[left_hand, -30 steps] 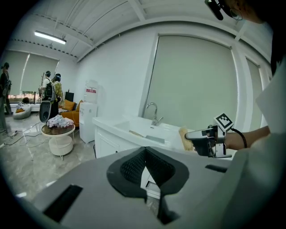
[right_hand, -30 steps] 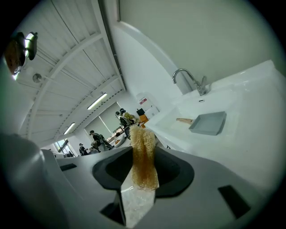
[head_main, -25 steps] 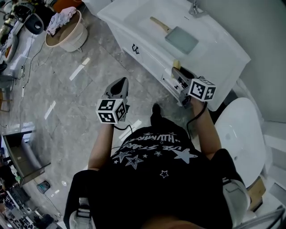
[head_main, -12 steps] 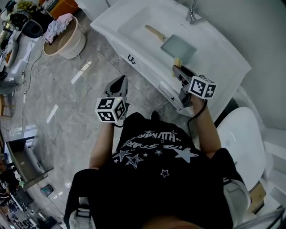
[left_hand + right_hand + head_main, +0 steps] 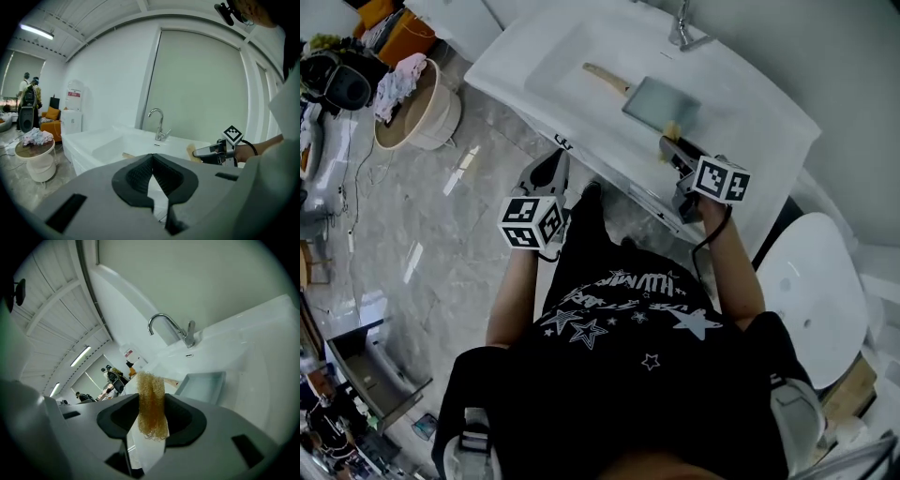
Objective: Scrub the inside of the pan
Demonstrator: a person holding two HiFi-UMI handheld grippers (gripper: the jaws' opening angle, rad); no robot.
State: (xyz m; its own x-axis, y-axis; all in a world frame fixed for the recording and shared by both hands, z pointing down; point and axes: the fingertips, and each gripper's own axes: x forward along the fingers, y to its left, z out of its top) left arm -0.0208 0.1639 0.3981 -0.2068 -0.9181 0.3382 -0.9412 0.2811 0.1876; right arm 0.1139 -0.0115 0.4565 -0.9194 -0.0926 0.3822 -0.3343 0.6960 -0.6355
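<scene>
Approaching the sink (image 5: pixel 511 47), mesh scrubber (image 5: pixel 151 404) pinched in right gripper (image 5: pixel 668 145); left gripper (image 5: pixel 153 159) closed, empty. Next: lowering scrubber into square pan (image 5: pixel 664 101), seemingly not yet touched.

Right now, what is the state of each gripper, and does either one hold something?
Left gripper: closed, holding nothing.
Right gripper: closed on a yellow scrubber.

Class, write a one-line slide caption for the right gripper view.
Ready to scrub: the right claw shut on a yellow scourer, facing the square pan in the white sink.
</scene>
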